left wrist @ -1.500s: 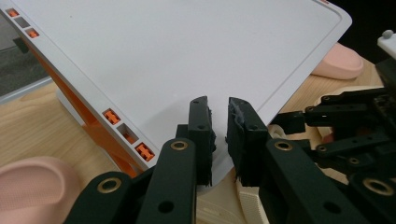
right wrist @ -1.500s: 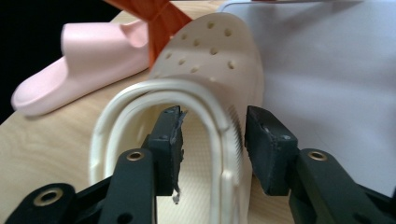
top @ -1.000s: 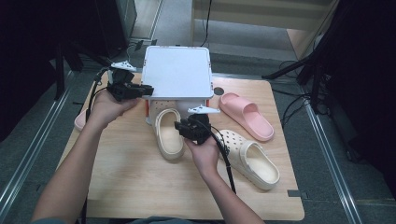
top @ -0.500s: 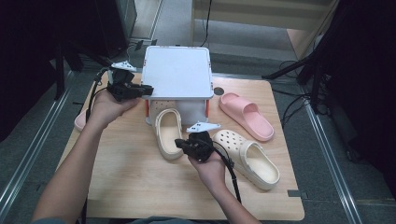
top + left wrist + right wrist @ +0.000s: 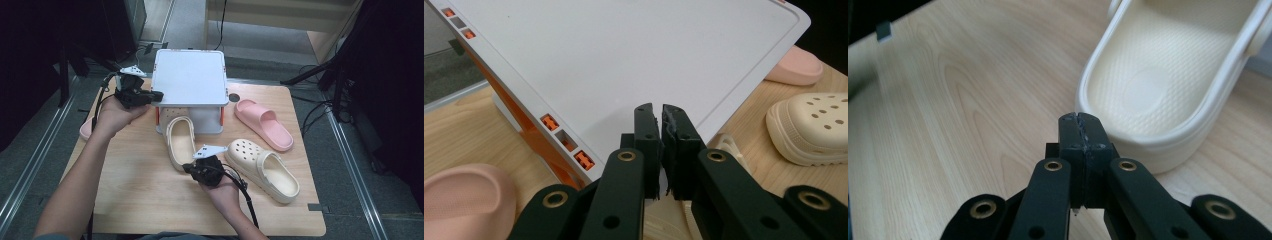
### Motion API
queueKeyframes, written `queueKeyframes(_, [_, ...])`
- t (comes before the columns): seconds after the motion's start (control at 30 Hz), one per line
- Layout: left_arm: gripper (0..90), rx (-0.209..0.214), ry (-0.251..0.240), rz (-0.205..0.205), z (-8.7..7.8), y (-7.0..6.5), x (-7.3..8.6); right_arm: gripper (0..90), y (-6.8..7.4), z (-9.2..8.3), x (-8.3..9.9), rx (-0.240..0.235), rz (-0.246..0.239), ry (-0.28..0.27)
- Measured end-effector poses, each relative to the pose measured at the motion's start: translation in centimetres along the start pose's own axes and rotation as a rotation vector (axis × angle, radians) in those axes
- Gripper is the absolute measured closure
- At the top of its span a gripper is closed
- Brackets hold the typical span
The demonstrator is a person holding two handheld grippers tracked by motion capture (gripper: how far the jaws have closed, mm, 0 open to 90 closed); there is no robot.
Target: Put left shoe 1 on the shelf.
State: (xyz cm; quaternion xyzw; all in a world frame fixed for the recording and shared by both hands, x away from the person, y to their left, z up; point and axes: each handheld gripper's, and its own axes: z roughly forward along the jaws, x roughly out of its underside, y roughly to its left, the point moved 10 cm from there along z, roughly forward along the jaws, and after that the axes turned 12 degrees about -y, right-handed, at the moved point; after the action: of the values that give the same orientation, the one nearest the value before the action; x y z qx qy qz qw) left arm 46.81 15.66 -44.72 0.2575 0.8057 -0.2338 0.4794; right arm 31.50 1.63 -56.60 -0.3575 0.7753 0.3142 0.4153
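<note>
Black tongs [image 5: 1080, 117] with brass-ringed pivots, black cables, grey three-cornered plates.

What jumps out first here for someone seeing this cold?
The white box-like stand with orange trim at the back middle of the wooden table, one cream clog pushed partly under it. Its mate lies to the right, near a pink slide; another pink slide peeks out at the left edge. The left gripper sits shut at the stand's left edge, and the right gripper shut at the heel of the tucked clog.
</note>
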Motion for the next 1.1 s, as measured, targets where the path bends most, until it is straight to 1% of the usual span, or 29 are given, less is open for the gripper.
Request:
queueKeyframes(0.03, [86.5,-0.003,0.0,0.001,0.0,0.0,0.0,90.0,0.0,0.2,0.6,0.008,-0.003,0.019])
queueKeyframes(0.07, [86.9,-0.004,0.0,-0.002,0.0,0.0,0.0,90.0,-0.1,0.3,0.9,0.021,0.008,0.033])
queueKeyframes(0.17, [88.9,-0.005,0.003,-0.003,0.0,0.0,0.0,90.0,-0.3,0.6,1.6,0.03,0.036,0.052])
queueKeyframes(0.3, [89.1,-0.002,0.0,-0.007,0.0,0.0,0.0,90.0,-0.8,0.9,1.7,0.042,0.032,0.052])
queueKeyframes(0.33, [89.1,-0.001,0.0,-0.007,0.0,0.0,0.0,90.0,-0.9,0.9,1.7,0.035,0.039,0.052])
queueKeyframes(0.47, [89.1,0.0,-0.001,-0.005,0.0,0.0,0.0,90.0,-0.9,1.1,1.6,0.035,0.025,0.048])
queueKeyframes(0.67, [89.1,0.001,-0.001,-0.01,0.0,0.0,0.1,90.0,-0.6,1.7,1.3,0.034,0.023,0.048])
queueKeyframes(0.8, [89.0,0.002,-0.001,-0.012,0.0,0.0,0.0,90.0,-0.6,2.1,0.7,0.035,-0.002,0.035])
queueKeyframes(0.87, [89.1,0.003,-0.001,-0.013,0.0,0.0,0.0,90.0,-0.7,2.1,0.4,0.044,-0.014,0.028])
queueKeyframes(0.9, [89.1,0.004,0.001,-0.013,0.0,0.0,0.1,90.0,-0.7,2.1,0.4,0.044,-0.014,0.028])
queueKeyframes(1.0, [89.0,0.005,0.0,-0.013,0.0,0.0,0.1,90.0,-0.9,2.3,-0.3,0.055,-0.018,0.014])
queueKeyframes(1.03, [89.0,0.006,-0.001,-0.013,0.0,0.0,0.1,90.0,-1.2,2.4,-0.8,0.061,-0.011,0.001])
queueKeyframes(1.1, [89.0,0.005,-0.001,-0.015,0.0,0.0,0.1,90.0,-1.5,2.6,-1.2,0.065,-0.004,-0.011])
